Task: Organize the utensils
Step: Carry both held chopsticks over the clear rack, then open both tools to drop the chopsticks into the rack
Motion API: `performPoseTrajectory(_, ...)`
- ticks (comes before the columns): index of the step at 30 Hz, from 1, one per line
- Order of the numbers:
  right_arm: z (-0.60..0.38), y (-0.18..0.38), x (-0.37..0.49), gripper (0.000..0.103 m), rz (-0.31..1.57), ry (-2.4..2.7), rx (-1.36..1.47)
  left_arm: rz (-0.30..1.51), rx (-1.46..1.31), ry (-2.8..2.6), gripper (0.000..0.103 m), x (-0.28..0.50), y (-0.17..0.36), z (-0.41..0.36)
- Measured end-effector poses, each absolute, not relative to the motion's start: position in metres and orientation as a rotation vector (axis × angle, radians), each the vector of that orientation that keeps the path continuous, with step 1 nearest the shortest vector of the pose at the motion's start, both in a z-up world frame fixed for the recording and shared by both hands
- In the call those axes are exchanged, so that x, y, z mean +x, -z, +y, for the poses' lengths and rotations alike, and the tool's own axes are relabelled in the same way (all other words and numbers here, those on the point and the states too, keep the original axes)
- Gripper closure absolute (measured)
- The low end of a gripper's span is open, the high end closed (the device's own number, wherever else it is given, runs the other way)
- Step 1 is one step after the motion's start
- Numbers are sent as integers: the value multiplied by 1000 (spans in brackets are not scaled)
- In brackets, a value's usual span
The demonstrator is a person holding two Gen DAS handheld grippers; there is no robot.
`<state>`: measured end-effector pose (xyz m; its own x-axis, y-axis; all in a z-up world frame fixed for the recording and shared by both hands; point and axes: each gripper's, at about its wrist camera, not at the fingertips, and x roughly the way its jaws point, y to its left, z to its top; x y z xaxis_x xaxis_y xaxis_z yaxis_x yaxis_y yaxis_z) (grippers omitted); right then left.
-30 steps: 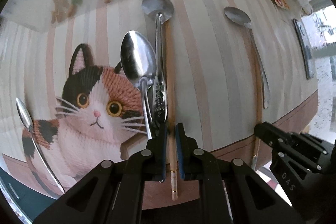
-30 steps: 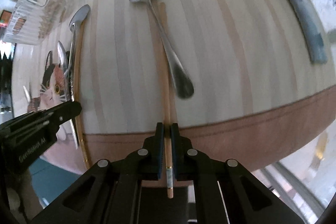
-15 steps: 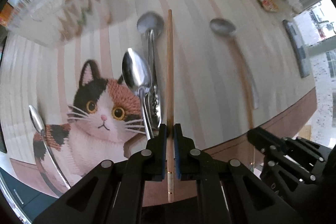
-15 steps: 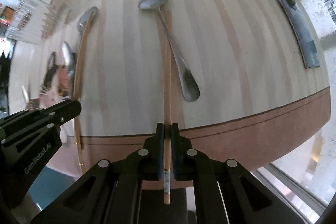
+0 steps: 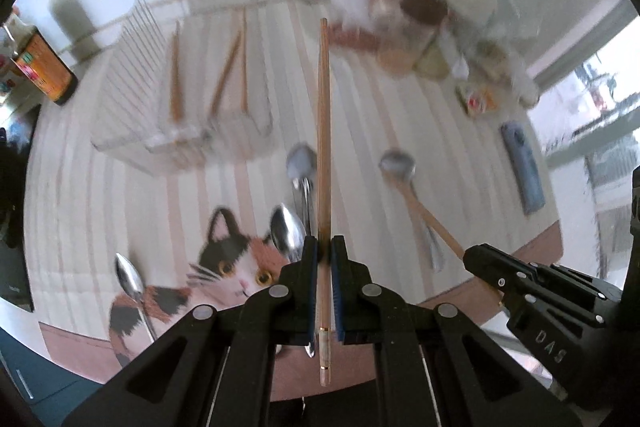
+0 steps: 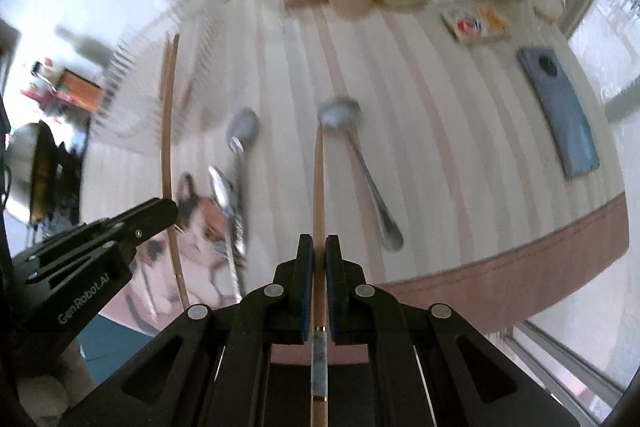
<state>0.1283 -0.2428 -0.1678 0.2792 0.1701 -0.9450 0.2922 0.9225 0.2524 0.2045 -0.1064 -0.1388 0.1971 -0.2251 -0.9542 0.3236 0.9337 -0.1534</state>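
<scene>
My left gripper [image 5: 325,255] is shut on a wooden chopstick [image 5: 323,131] held above the striped tablecloth, pointing toward the clear utensil rack [image 5: 180,99], which holds several chopsticks. My right gripper [image 6: 319,251] is shut on a second wooden chopstick [image 6: 319,187], also lifted. Spoons lie on the cloth: two side by side [image 5: 298,195], one at right [image 5: 400,167], one at left [image 5: 130,279] on the cat picture [image 5: 224,267]. The left gripper [image 6: 120,227] with its chopstick [image 6: 166,131] shows in the right wrist view, and the right gripper [image 5: 520,287] in the left.
Jars and bottles [image 5: 416,19] stand at the back of the table. A blue phone [image 6: 560,115] lies at the right. A sauce bottle [image 5: 40,63] stands at the far left. The table's front edge [image 6: 500,279] has a brown border.
Both grippers have lifted their chopsticks off the cloth and risen, tilting up so the rack and the back of the table come into view.
</scene>
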Motion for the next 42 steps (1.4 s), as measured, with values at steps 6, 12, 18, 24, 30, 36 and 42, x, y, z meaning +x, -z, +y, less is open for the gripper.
performPoseTrajectory(6,-246,123,166,97,1184,42,462,1257,27,364,99,239,103,-86)
performPoseTrajectory(12,-230,86,211,97,1087,-21,491,1216,-54,309,99,286,73,-45)
performPoseTrajectory(18,-207,68,262,97,1036,-54,493,1249,-102,266,99,340,75,-21)
performPoseTrajectory(24,-180,80,318,98,1056,-91,503,1396,-199,275,99,390,113,-5)
performPoseTrajectory(30,-145,114,361,98,1098,-99,469,1475,-234,256,98,426,143,5)
performPoseTrajectory(36,-127,154,391,95,1156,-84,417,1501,-174,194,95,434,153,17)
performPoseTrajectory(42,-138,158,371,79,1157,-63,429,1372,-83,104,44,411,137,40)
